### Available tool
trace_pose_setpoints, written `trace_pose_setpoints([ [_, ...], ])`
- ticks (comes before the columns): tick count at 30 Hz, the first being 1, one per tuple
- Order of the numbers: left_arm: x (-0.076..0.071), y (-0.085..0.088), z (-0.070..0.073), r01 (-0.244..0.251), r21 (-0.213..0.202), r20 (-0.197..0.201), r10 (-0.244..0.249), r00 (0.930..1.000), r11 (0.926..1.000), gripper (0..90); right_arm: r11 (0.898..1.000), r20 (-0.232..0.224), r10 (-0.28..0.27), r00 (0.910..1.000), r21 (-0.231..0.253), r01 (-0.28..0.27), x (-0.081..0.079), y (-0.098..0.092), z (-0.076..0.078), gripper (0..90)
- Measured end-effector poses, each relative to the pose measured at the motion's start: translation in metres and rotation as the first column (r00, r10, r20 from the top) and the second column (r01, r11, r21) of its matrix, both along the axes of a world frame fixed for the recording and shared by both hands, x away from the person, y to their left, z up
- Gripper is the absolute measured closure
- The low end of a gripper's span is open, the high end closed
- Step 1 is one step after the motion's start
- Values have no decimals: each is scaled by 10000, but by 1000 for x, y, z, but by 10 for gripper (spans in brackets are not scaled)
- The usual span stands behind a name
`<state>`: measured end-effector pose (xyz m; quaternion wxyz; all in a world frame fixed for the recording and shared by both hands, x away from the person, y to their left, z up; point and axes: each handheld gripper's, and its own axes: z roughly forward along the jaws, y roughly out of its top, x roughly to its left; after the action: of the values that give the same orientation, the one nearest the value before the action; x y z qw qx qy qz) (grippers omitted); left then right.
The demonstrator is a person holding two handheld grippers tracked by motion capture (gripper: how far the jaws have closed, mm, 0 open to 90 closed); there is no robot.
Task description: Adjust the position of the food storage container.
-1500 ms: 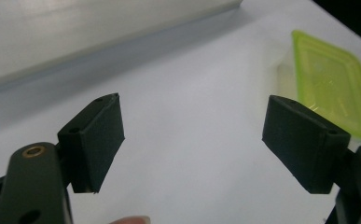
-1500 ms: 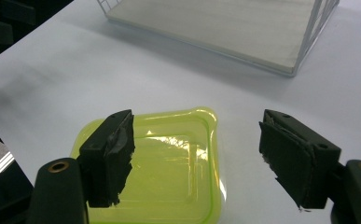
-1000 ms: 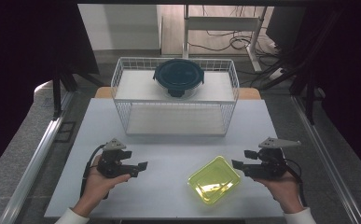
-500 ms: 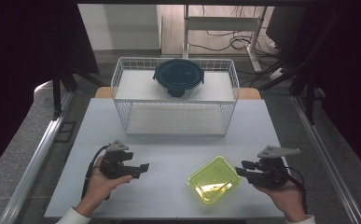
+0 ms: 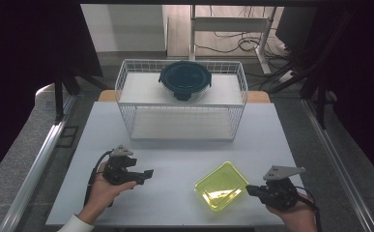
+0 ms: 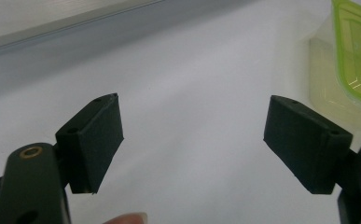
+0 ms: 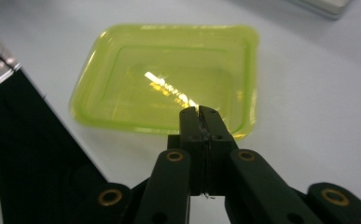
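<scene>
A translucent yellow-green rectangular container (image 5: 222, 185) lies on the white table (image 5: 175, 159) at the near right. It also shows in the right gripper view (image 7: 169, 74) and at the edge of the left gripper view (image 6: 355, 51). My right gripper (image 5: 250, 190) sits at its right corner. Its jaws have just been closing and now stand shut (image 7: 199, 112), pads together over the container's near rim, with nothing seen between them. My left gripper (image 5: 148, 174) rests at the near left, open (image 6: 192, 135), with bare table between its pads.
A white wire basket (image 5: 182, 128) stands at the back of the table with a dark round lidded container (image 5: 184, 79) inside. A metal rail (image 5: 35, 169) runs along the table's left side. Bare table lies between the two grippers.
My right gripper has slid toward the near edge and its jaws have closed from wide apart to shut. The left gripper and the container have stayed put.
</scene>
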<state>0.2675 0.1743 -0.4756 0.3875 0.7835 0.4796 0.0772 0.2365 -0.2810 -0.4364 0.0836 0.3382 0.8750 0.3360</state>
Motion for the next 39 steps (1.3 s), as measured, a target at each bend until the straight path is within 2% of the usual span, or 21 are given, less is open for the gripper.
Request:
trace_pose_setpoints([
  [1, 0, 0, 0, -26, -23, 2, 26, 10000, 10000, 191, 9995, -40, 207, 9998, -233, -208, -4, 1, -2, 888],
  [6, 1, -2, -1, 43, 18, -40, -43, 10000, 10000, 191, 9956, -372, 613, 9974, -681, -638, -13, 8, -10, 889],
  [10, 1, -2, 0, 53, 43, -48, -53, 10000, 10000, 191, 9846, -880, 952, 9916, -1387, -1069, -16, 21, -21, 889],
  [16, 1, -1, 0, -66, -27, -62, 66, 10000, 10000, 191, 9670, -1204, 1317, 9839, -2029, -1543, -15, 43, -39, 889],
  [22, 0, -1, 2, -86, -207, -42, 85, 10000, 9997, 190, 9709, -1068, 968, 9896, -2089, -1175, -12, 59, -52, 889],
  [29, 1, -2, 1, -114, -248, -102, 111, 9999, 9996, 190, 9781, -743, 653, 9951, -1928, -786, -9, 68, -55, 889],
  [39, 0, -3, 3, -45, -277, -62, 43, 10000, 9996, 189, 9791, -368, 730, 9967, -1873, -786, 4, 102, -62, 889],
])
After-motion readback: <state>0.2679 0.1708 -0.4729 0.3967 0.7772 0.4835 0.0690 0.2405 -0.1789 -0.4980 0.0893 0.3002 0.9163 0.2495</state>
